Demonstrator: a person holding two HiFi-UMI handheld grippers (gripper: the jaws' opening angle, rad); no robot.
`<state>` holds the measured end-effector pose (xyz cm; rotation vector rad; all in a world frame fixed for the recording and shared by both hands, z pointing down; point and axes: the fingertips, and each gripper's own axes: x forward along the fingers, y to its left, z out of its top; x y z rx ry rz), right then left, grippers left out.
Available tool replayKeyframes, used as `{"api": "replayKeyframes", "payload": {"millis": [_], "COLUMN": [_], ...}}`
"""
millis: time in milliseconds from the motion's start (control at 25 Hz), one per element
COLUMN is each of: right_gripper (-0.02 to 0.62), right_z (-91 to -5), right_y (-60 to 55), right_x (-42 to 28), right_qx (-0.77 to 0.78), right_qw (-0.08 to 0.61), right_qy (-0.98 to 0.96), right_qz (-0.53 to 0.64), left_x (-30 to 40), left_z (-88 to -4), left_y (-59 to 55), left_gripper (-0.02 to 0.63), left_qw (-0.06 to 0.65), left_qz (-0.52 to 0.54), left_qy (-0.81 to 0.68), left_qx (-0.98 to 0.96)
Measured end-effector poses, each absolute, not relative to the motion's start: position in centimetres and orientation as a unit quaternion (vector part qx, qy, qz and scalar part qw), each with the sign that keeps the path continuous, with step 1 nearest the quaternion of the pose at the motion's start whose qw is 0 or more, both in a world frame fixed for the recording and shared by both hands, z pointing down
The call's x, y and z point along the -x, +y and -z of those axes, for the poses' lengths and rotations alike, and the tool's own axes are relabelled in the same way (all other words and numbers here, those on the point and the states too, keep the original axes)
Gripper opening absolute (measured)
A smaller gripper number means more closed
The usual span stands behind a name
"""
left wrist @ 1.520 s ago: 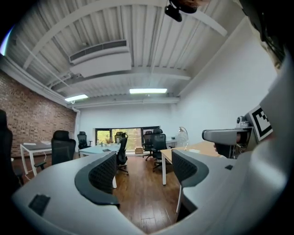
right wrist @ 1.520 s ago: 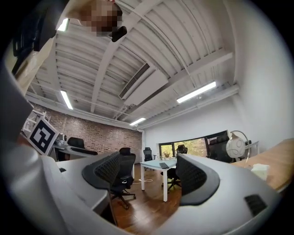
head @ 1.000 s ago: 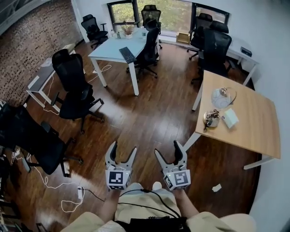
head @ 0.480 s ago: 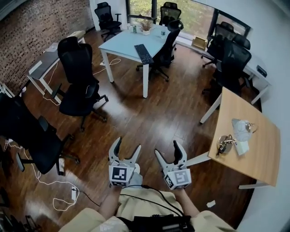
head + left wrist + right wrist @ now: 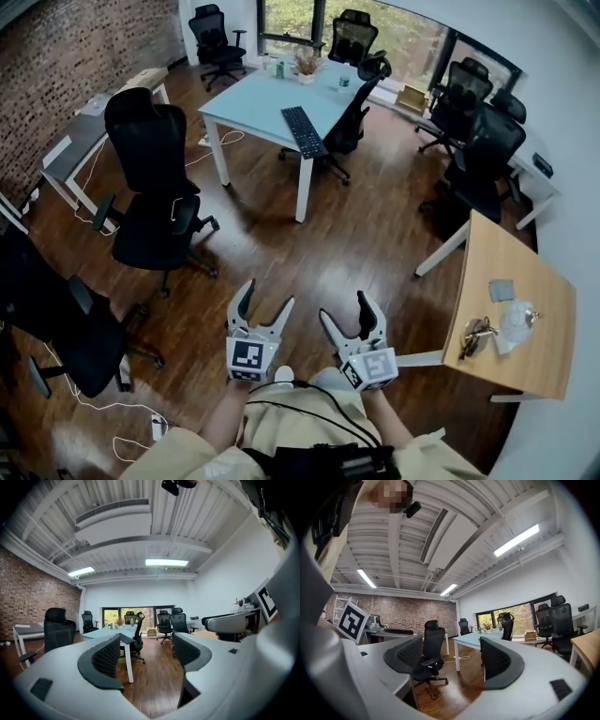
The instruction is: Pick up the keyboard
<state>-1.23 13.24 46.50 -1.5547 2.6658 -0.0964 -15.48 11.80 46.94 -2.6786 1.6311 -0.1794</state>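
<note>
Head view: the black keyboard [image 5: 303,131] lies on the pale blue table [image 5: 251,105] at upper centre, near its right edge. Its long axis runs from upper left to lower right. At the bottom, the left gripper [image 5: 266,295] and right gripper [image 5: 344,307] sit side by side over the wooden floor [image 5: 309,244], both with jaws spread and empty. Each cube bears a black-and-white square marker.

Left gripper view: the jaws stand apart around bare floor. The keyboard shows at centre left, overhanging the table's near edge.

Right gripper view: the jaws are apart and hold nothing. A black office chair [image 5: 430,654] shows in the gap between them.
</note>
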Motion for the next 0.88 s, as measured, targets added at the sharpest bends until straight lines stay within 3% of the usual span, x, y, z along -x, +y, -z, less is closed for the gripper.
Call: {"api": "replayKeyframes", "payload": {"millis": [200,480,880], "right_gripper": [0.402,0.400,0.400], "right_z": [-48.1,-50.3,-48.4], "right_y": [8.6,-3.7,-23.7], "right_x": [1.2,-1.8,-8.0], "right_qx": [0.502,0.511,0.482], "right_qw": [0.005,0.028,0.058], "right_qy": [0.863,0.855,0.870], "right_qz": [0.058,0.087,0.087], "left_x": [16.7,16.8,14.3], "left_z": [-50.3,-52.2,-47.2], "left_y": [7.4,-2.6,-21.5], "left_gripper": [0.334,0.334,0.334], "left_qw": [-0.030,-0.032,0.008], "left_qz": [0.075,0.103,0.092], "left_qy": [0.524,0.548,0.604], "left_qx": [0.848,0.830,0.791]}}
